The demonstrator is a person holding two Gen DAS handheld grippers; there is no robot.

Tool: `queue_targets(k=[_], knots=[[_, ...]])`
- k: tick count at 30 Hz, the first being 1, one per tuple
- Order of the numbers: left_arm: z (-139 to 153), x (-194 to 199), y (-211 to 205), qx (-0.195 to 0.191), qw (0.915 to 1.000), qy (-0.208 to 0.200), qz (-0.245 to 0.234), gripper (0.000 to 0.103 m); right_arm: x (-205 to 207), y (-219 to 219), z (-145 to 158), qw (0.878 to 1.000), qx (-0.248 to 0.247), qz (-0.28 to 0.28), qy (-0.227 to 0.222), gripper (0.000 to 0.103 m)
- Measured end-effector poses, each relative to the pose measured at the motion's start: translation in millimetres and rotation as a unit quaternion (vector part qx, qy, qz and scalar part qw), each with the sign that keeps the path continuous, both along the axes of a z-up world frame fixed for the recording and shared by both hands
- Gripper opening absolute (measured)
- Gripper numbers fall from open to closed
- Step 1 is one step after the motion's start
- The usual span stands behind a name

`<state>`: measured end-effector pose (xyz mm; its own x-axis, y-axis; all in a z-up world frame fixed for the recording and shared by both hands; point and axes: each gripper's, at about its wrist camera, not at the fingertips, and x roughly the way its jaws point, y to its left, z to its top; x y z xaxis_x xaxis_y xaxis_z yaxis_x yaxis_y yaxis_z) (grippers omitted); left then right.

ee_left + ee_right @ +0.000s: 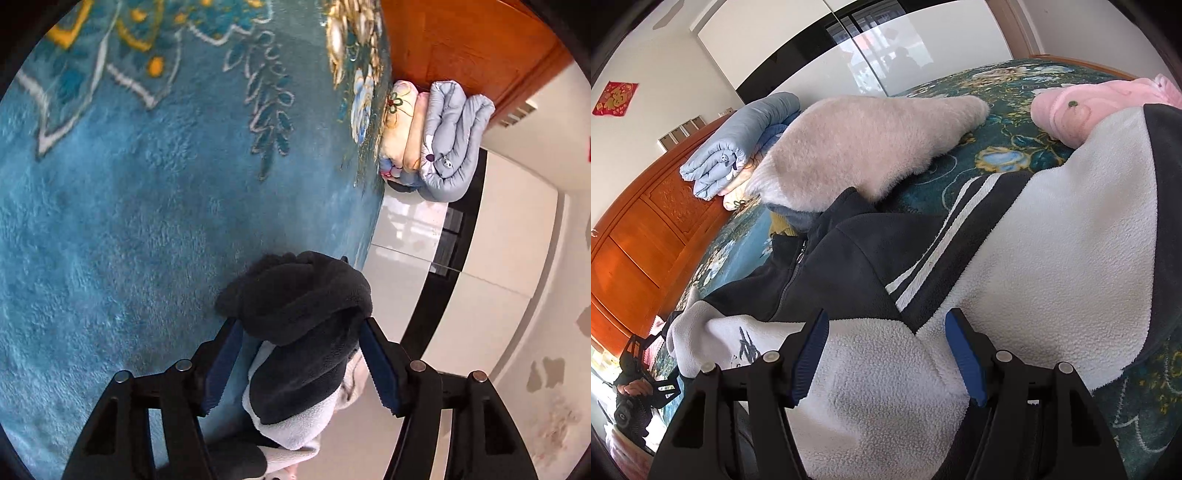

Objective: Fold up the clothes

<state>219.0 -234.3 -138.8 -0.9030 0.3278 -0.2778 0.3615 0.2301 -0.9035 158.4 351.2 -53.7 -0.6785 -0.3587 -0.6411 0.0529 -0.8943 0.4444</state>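
The fleece jacket (1015, 236), black and white, lies spread across the patterned blue blanket (110, 221) on the bed, its zip near the left and a sleeve reaching off to the right. To fold it cleanly, both grippers need a firm bite on matching edges, lifting together so the cloth stays taut and lands flat rather than bunched.

The left gripper (301, 354) points along the bed's edge, its jaws wide apart with a bundled black-and-white part of the jacket between them; whether the pads actually press the cloth I cannot tell. The right gripper (884, 354) hovers low over the near white panel, jaws spread wide, nothing pinched.

A beige fluffy garment (871, 147) and a pink one (1067, 114) lie farther off, well clear. A folded grey-blue quilt (450, 144) sits by the wooden headboard (646, 229).
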Motion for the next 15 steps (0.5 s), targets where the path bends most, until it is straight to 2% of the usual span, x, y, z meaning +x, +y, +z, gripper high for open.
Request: queue_targets(k=[1,3,5,6,8,9,10,11,13,15], knots=[[-2,3,1,0.016,0.9998,0.007,0.010,0.068,0,-1,0,1.000,0.002,0.001,0.000,0.067],[5,17,1,-0.007,0.9988,0.000,0.048,0.069,-1,-2,-1,1.000,0.004,0.002,0.000,0.067],[25,26,-3,-0.096,0.9933,-0.024,0.059,0.070,-1,-3,-1,1.000,0.007,0.003,0.000,0.067],[34,25,-3,-0.137,0.9889,-0.029,0.049,0.070,-2,-4,-1,1.000,0.008,0.003,-0.001,0.067],[52,23,-3,-0.218,0.9748,-0.039,0.030,0.070,-2,-5,-2,1.000,0.012,0.004,-0.002,0.067],[57,20,-2,-0.258,0.9645,-0.053,0.010,0.070,-2,-6,-2,1.000,0.013,0.004,-0.002,0.067],[66,16,3,-0.305,0.9496,-0.071,-0.013,0.070,-2,-6,-2,1.000,0.014,0.004,-0.002,0.067],[73,12,10,-0.351,0.9321,-0.084,-0.037,0.070,-3,-6,-2,1.000,0.015,0.004,-0.002,0.067],[85,3,24,-0.433,0.8911,-0.110,-0.079,0.070,-3,-7,-3,1.000,0.016,0.004,-0.003,0.067],[90,-10,36,-0.490,0.8562,-0.125,-0.105,0.070,-3,-7,-4,1.000,0.017,0.003,-0.004,0.067]])
